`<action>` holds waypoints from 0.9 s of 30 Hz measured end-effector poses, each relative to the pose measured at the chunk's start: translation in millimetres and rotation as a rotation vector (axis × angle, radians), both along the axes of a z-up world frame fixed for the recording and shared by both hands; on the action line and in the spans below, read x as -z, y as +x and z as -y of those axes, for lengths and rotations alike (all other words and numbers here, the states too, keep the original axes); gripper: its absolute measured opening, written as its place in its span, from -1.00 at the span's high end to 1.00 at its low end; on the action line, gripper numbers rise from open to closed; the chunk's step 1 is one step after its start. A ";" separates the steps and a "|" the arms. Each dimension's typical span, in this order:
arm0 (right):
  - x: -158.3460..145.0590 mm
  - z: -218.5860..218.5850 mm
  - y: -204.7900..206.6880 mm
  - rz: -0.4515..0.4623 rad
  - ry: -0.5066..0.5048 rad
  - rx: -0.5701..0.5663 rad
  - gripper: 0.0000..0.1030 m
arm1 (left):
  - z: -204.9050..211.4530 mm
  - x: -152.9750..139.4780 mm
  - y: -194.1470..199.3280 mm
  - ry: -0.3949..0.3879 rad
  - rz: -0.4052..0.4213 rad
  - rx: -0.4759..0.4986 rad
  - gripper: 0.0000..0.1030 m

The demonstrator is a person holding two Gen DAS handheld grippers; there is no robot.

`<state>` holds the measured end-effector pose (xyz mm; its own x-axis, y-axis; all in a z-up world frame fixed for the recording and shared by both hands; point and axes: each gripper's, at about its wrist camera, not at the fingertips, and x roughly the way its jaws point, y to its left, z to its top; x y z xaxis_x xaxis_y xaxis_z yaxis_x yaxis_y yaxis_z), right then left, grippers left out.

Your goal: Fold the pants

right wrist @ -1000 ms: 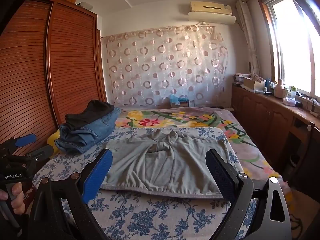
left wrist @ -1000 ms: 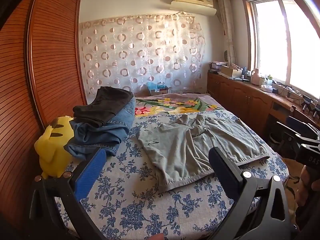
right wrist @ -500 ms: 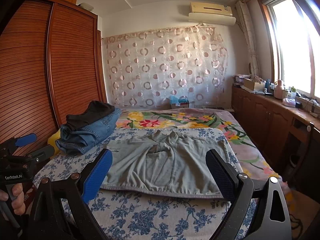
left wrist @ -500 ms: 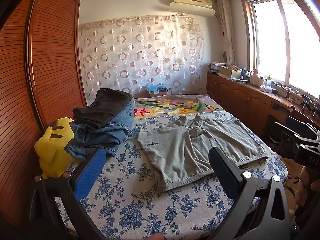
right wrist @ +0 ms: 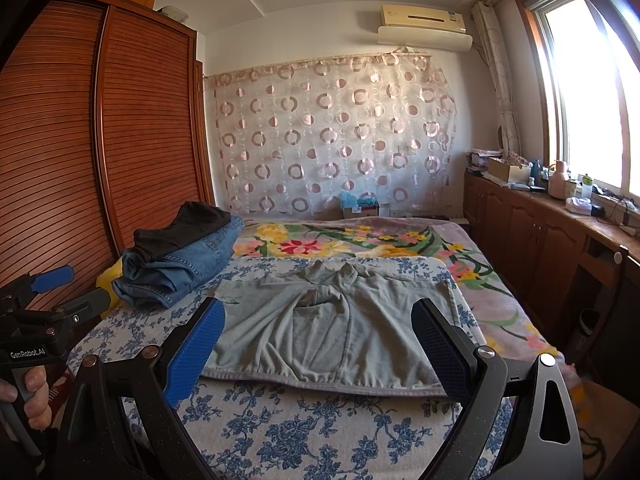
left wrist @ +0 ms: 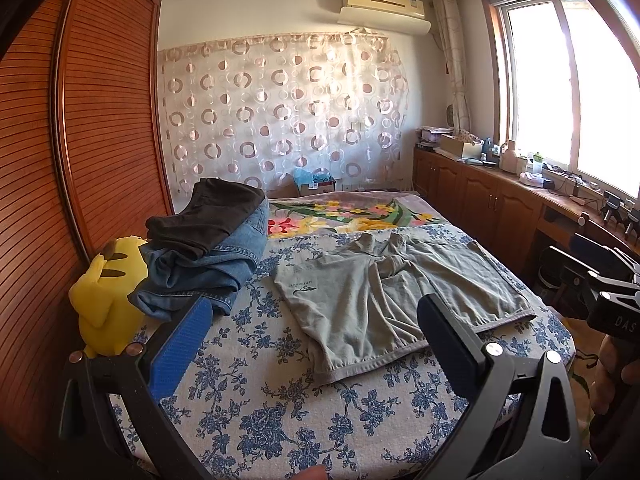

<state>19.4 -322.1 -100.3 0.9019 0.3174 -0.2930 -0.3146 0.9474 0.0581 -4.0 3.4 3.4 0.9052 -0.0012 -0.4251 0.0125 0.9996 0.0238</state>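
Grey-green pants (left wrist: 384,300) lie spread flat on the blue-flowered bedspread (left wrist: 280,412), waistband toward me; they also show in the right wrist view (right wrist: 332,332). My left gripper (left wrist: 316,324) is open and empty, held above the bed's near edge, short of the pants. My right gripper (right wrist: 320,328) is open and empty, held before the waistband without touching it. Each gripper shows at the edge of the other's view: the right one (left wrist: 600,280) and the left one (right wrist: 44,292).
A stack of folded jeans (left wrist: 216,264) with a dark garment (left wrist: 208,216) on top lies at the bed's left, beside a yellow plush toy (left wrist: 104,300). A wooden wardrobe (left wrist: 60,160) stands left. Wooden cabinets (left wrist: 488,204) run under the window at right.
Both grippers have stayed open and nearly still. The left wrist view has drifted slightly. The pants have not moved.
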 end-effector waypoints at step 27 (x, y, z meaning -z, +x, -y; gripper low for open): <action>0.7 -0.9 -0.3 0.003 0.001 -0.001 -0.85 | -0.4 -1.7 -1.8 0.000 0.007 0.000 -0.99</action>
